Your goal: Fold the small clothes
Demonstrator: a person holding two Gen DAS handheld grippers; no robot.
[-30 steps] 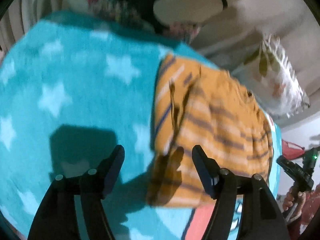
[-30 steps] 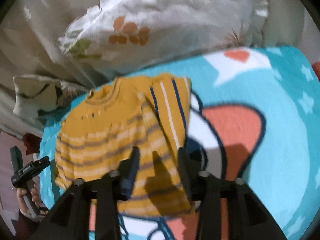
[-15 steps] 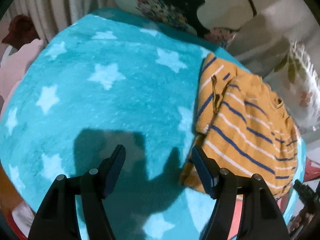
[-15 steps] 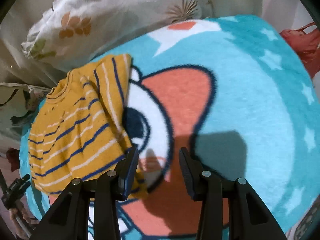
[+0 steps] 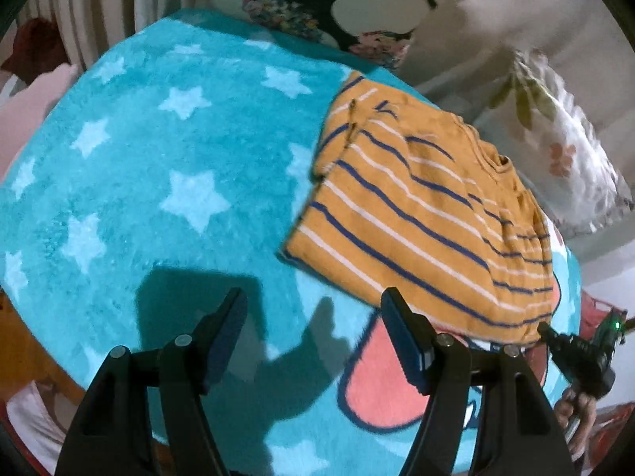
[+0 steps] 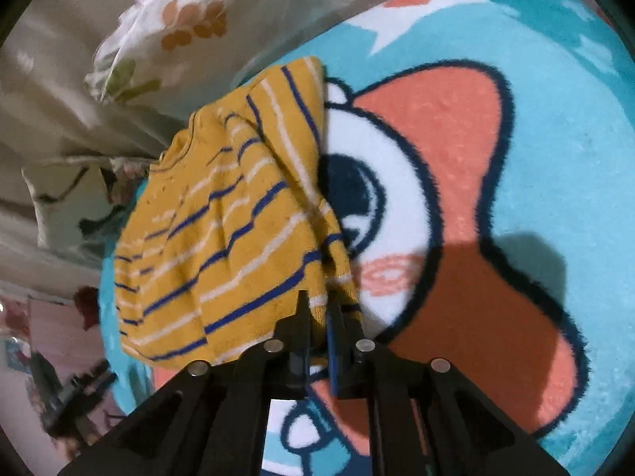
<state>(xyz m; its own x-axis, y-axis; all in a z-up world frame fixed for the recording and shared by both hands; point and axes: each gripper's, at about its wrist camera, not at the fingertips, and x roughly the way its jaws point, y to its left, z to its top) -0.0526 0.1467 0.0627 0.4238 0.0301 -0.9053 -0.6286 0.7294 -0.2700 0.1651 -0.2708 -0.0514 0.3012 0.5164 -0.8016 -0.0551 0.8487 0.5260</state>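
A small mustard-yellow sweater [image 5: 428,214] with blue and white stripes lies on a turquoise star blanket [image 5: 166,182], its sleeves folded in. My left gripper [image 5: 313,305] is open and empty, hovering just short of the sweater's near hem corner. My right gripper [image 6: 317,309] is shut on the sweater's [image 6: 222,238] bottom hem corner, with the fabric pinched between the fingers. The right gripper also shows at the far right of the left wrist view [image 5: 571,349].
The blanket carries a cartoon face print in coral, white and navy [image 6: 456,182]. Floral pillows [image 6: 190,27] lie behind the sweater [image 5: 555,127]. A dark floral cushion [image 5: 309,12] sits at the back. The blanket edge drops off at the left [image 5: 24,317].
My right gripper moved in to the sweater's hem corner and closed on it. My left gripper pulled back from the sweater and stayed open.
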